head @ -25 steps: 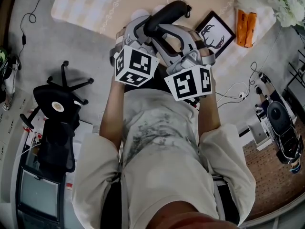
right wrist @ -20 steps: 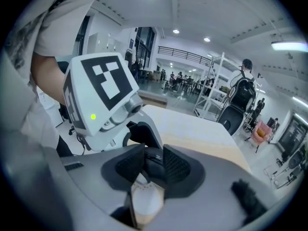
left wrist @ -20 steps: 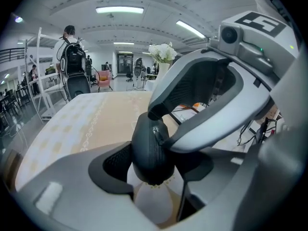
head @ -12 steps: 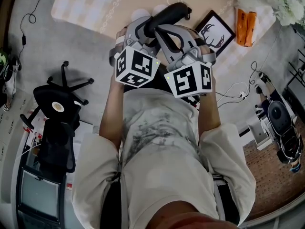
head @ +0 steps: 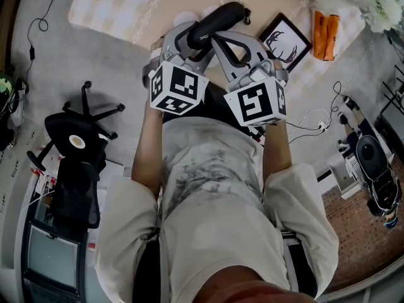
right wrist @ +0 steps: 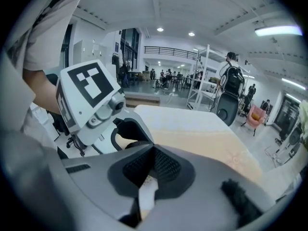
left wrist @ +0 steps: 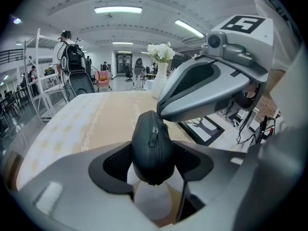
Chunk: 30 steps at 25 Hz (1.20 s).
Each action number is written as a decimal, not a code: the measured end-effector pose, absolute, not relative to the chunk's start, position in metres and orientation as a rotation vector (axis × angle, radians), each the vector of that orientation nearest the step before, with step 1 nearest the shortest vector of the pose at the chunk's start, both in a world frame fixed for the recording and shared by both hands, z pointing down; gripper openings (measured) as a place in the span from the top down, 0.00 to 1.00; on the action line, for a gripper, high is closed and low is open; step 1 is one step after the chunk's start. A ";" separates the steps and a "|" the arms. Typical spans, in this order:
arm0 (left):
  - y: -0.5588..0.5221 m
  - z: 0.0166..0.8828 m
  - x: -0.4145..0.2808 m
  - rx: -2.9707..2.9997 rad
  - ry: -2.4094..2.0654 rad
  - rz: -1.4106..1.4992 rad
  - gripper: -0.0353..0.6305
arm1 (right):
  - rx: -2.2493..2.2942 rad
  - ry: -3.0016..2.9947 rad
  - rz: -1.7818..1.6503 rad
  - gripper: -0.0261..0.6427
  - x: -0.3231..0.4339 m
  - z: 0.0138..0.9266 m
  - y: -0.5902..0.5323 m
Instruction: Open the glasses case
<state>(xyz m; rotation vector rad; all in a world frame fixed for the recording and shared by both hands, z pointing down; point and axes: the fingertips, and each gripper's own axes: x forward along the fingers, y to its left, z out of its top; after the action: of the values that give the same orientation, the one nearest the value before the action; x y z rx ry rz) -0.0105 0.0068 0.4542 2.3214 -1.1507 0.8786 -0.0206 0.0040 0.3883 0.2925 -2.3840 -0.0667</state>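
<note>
Left gripper (left wrist: 153,166) is clamped across the black glasses case (head: 221,19), pads pressing both sides. The case is held up in the air over the near edge of the table (head: 126,11), long axis pointing away from us, zip seam facing the left gripper's camera.

Right gripper (right wrist: 153,163) has its jaws fully together. Its tip sits just above the case end, close to the zipper pull (left wrist: 154,130). In the left gripper view the pull hangs free, so we read the right jaws as closed on nothing, or at most on the seam; we see no tab between the pads.

Our read on the step: case secured, zip not started, case closed. For the next move we'd need the right jaws apart, lowered onto the pull, pinched, then run along the seam while the left grip holds.

On room to move, the two grippers are nearly touching, so it's tight there. The tabletop ahead is mostly bare; the framed deer picture (head: 285,40) and orange packs (head: 326,36) lie well off to the right.
</note>
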 end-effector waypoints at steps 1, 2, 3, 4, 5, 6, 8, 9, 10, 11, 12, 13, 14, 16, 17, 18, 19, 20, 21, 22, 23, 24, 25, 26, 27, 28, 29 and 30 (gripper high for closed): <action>0.007 0.454 -0.011 2.321 -1.152 0.878 0.54 | 0.294 -2.386 -0.060 0.94 -0.020 0.389 0.004; 0.007 0.454 -0.011 2.322 -1.152 0.878 0.54 | 0.288 -2.389 -0.056 0.94 -0.020 0.388 0.005; 0.007 0.454 -0.011 2.322 -1.153 0.878 0.54 | 0.279 -2.396 -0.055 0.94 -0.020 0.387 0.006; 0.007 0.454 -0.011 2.323 -1.153 0.877 0.54 | 0.270 -2.408 -0.054 0.94 -0.022 0.385 0.008; 0.007 0.454 -0.011 2.323 -1.153 0.877 0.54 | 0.263 -2.427 -0.047 0.94 -0.024 0.383 0.010; 0.008 0.454 -0.011 2.323 -1.153 0.877 0.54 | 0.254 -2.445 -0.034 0.93 -0.026 0.382 0.011; 0.008 0.454 -0.011 2.323 -1.153 0.877 0.54 | 0.232 -2.464 -0.014 0.80 -0.031 0.382 0.013; 0.008 0.454 -0.011 2.322 -1.152 0.877 0.54 | 0.223 -2.461 -0.020 0.80 -0.033 0.384 0.014; 0.008 0.454 -0.011 2.321 -1.152 0.877 0.54 | 0.218 -2.453 -0.036 0.79 -0.034 0.387 0.015; 0.008 0.455 -0.011 2.321 -1.152 0.878 0.54 | 0.217 -2.442 -0.057 0.78 -0.036 0.390 0.016; 0.008 0.455 -0.011 2.321 -1.152 0.881 0.54 | 0.216 -2.432 -0.077 0.78 -0.037 0.393 0.016; 0.008 0.456 -0.011 2.319 -1.152 0.886 0.54 | 0.210 -2.424 -0.090 0.78 -0.039 0.395 0.017; 0.008 0.456 -0.012 2.318 -1.152 0.892 0.54 | 0.202 -2.420 -0.095 0.78 -0.040 0.397 0.018; 0.009 0.457 -0.013 2.316 -1.152 0.895 0.54 | 0.182 -2.418 -0.085 0.78 -0.041 0.398 0.020; 0.009 0.457 -0.013 2.316 -1.152 0.895 0.54 | 0.175 -2.417 -0.076 0.79 -0.042 0.398 0.020; 0.009 0.457 -0.013 2.316 -1.152 0.895 0.54 | 0.175 -2.416 -0.072 0.81 -0.041 0.398 0.020; 0.009 0.457 -0.012 2.317 -1.151 0.894 0.54 | 0.183 -2.413 -0.072 0.83 -0.041 0.398 0.019; 0.009 0.457 -0.012 2.318 -1.150 0.892 0.54 | 0.194 -2.410 -0.074 0.89 -0.040 0.397 0.017; 0.009 0.457 -0.012 2.319 -1.150 0.891 0.54 | 0.201 -2.407 -0.076 0.90 -0.040 0.396 0.016; 0.009 0.457 -0.012 2.318 -1.149 0.890 0.54 | 0.205 -2.406 -0.078 0.92 -0.039 0.395 0.015; 0.009 0.457 -0.012 2.317 -1.148 0.888 0.54 | 0.207 -2.405 -0.080 0.92 -0.039 0.394 0.015; 0.009 0.457 -0.012 2.316 -1.148 0.885 0.54 | 0.211 -2.403 -0.081 0.94 -0.039 0.393 0.014; 0.009 0.457 -0.012 2.316 -1.147 0.882 0.54 | 0.215 -2.402 -0.078 0.94 -0.038 0.393 0.014; 0.009 0.456 -0.012 2.318 -1.148 0.882 0.54 | 0.219 -2.402 -0.072 0.94 -0.037 0.393 0.013; 0.008 0.456 -0.012 2.320 -1.149 0.883 0.54 | 0.225 -2.403 -0.065 0.94 -0.036 0.393 0.013; 0.008 0.456 -0.011 2.321 -1.150 0.883 0.54 | 0.231 -2.405 -0.060 0.94 -0.036 0.393 0.012; 0.008 0.456 -0.011 2.322 -1.151 0.884 0.54 | 0.236 -2.406 -0.055 0.94 -0.035 0.392 0.012; 0.008 0.456 -0.011 2.323 -1.151 0.883 0.54 | 0.241 -2.407 -0.050 0.94 -0.034 0.392 0.012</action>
<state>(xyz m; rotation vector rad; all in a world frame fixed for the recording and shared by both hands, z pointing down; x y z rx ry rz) -0.0108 0.0083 0.4556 2.3228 -1.1511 0.8833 -0.0345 0.0120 0.3921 0.2415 -2.4068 -0.0501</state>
